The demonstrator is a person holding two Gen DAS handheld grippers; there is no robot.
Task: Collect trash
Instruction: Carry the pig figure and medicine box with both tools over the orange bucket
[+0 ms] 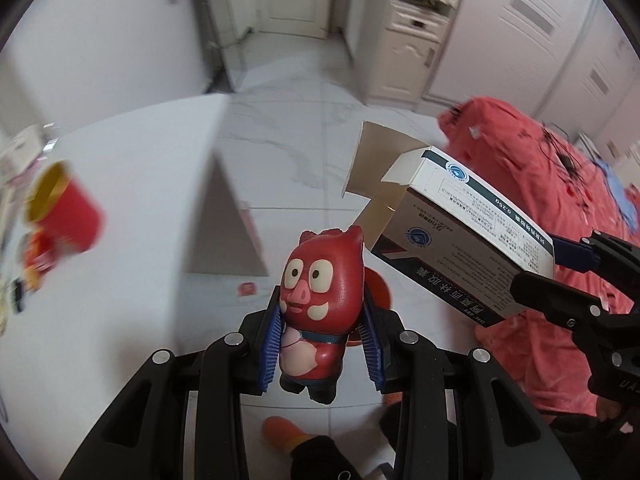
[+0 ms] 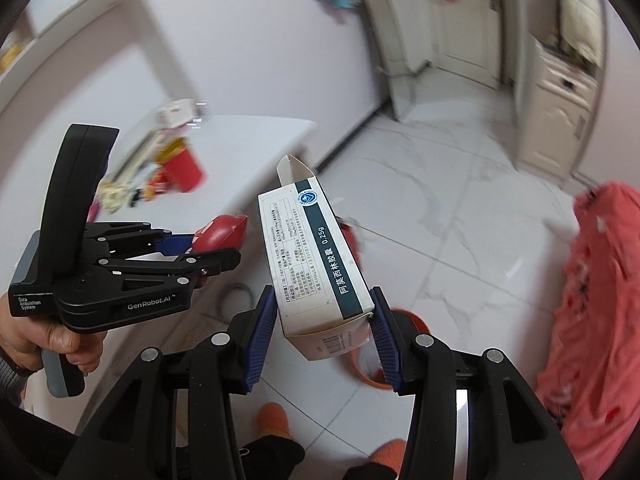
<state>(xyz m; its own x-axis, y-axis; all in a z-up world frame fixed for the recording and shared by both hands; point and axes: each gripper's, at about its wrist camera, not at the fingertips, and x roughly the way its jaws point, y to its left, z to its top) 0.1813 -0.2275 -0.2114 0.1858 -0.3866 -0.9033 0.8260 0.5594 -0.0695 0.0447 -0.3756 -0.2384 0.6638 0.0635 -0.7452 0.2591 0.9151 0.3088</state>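
A: Left gripper [image 1: 324, 344]: blue ribbed pads pressed on both flanks of a red soft-plastic pig figurine [image 1: 318, 312], jaws closed partway around it, figurine upright, head away from the camera.

B: Right gripper [image 2: 324, 320]: likewise closed partway, pads clamped on the barcode end of a white-and-teal cardboard medicine box [image 2: 316, 264]. Long axis running forward along the fingers, far flap hanging open.

A: Both pieces of trash carried in the air, then, well off the white desk [image 1: 132, 200], beyond its front corner.

B: Below and just past the box end: an orange round plastic bin [image 2: 374, 376] on the marble-tiled floor [image 2: 460, 216], mostly hidden behind the box and the right pad.

A: Same bin [image 1: 380, 288] peeking out behind the figurine, directly under and slightly ahead.

B: Nearer to the bin, probably the right, box end almost over its rim. Likely only a short drop needed.
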